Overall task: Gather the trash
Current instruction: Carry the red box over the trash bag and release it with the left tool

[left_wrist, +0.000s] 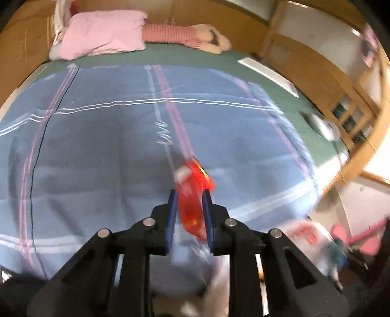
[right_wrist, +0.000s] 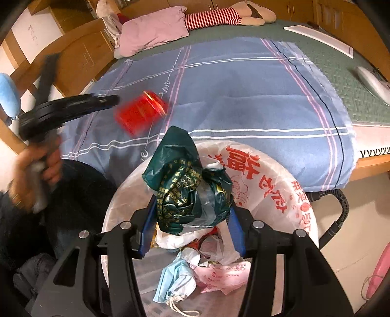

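Note:
My left gripper (left_wrist: pixel 189 195) is shut on a red plastic wrapper (left_wrist: pixel 193 197), held above the blue bedspread (left_wrist: pixel 97 146); it shows blurred in the right wrist view (right_wrist: pixel 141 112), with the left gripper (right_wrist: pixel 114 101) at its left. My right gripper (right_wrist: pixel 192 209) is shut on a dark green plastic bag (right_wrist: pixel 187 185) with gold print, held over the trash bin (right_wrist: pixel 280 185). The bin has a white liner with red print and holds a blue face mask (right_wrist: pixel 175 282) and crumpled bags. The bin shows blurred at the lower right in the left wrist view (left_wrist: pixel 309 234).
A pink pillow (right_wrist: pixel 153 31) and a striped stuffed doll (right_wrist: pixel 226 14) lie at the bed's head. A white flat box (right_wrist: pixel 319 39) and a white object (right_wrist: pixel 373 83) lie on the green sheet (right_wrist: pixel 341 68). Wooden bed frame (right_wrist: pixel 73 58) at left.

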### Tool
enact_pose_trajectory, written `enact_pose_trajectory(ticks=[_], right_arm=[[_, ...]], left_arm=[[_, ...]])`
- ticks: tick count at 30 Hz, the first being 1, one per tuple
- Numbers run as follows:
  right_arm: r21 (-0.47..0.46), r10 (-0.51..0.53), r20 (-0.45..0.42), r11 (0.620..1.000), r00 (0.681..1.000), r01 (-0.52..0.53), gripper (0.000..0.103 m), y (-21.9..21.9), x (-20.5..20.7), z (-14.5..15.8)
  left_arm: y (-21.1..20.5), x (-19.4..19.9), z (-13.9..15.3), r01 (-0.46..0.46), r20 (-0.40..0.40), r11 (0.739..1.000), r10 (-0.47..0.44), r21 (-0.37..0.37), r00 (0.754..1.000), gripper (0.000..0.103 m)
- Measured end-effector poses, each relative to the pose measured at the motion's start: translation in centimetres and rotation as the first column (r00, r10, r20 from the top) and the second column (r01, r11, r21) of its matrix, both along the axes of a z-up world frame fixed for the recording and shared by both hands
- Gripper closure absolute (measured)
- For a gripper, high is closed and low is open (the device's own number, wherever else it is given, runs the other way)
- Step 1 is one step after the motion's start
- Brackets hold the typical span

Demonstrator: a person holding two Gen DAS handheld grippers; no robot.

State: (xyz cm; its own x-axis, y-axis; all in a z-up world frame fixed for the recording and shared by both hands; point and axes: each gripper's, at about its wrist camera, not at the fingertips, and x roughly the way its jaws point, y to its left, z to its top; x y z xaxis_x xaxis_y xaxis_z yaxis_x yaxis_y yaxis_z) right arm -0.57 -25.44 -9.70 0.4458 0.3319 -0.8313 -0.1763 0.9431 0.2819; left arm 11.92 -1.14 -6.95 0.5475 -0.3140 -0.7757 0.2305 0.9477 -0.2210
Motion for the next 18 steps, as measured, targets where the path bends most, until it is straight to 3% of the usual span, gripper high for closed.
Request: enact_pose_trajectory(ticks=[4,6,8,9,10,14,18], right_arm=[[-0.030,0.003,-0.021,1.000,1.000,-0.004,0.046,0.0,-1.0,-0.1],[-0.060,-0.016,-0.037,0.998,0.999,0.014,0.036,-0.4,-1.5,-0.6],[-0.070,-0.048,-0.042,0.997,0.998,0.045,0.027,-0.8,-1.7,-0.8],[-0.057,-0.065,-0.047,0.996,0.997,0.063,0.027,-1.2,-1.8,-1.0],[-0.040,-0.078,-0.056,0.996,0.995,0.076,0.027,-1.6,-1.7,-1.1],[-0.005,-0.138,-0.071,0.990,0.988,0.138,0.024,-3.1,-1.5,-1.3],[0.026,-0.153,-0.085,0.988,0.985,0.155,0.024,-3.2,-1.5,-1.6]], left_arm=[[-2.2,-5.4,2.5,0.121,0.057,0.992,-0.123,0.032,0.991,0.081],[-2.8,-5.9,3.0,0.166,0.050,0.986,-0.167,0.021,0.985,0.081],[-3.3,-5.8,2.8,0.171,0.041,0.985,-0.172,0.019,0.984,0.073],[-3.2,-5.7,2.4,0.159,0.037,0.987,-0.160,0.023,0.986,0.053],[-2.9,-5.4,1.8,0.127,0.027,0.992,-0.127,0.024,0.991,0.040],[-0.6,-3.4,-0.5,0.052,-0.093,0.997,-0.058,-0.063,0.994,0.032],[-0.7,-2.3,-3.0,0.038,-0.168,0.995,-0.053,-0.090,0.984,0.018]])
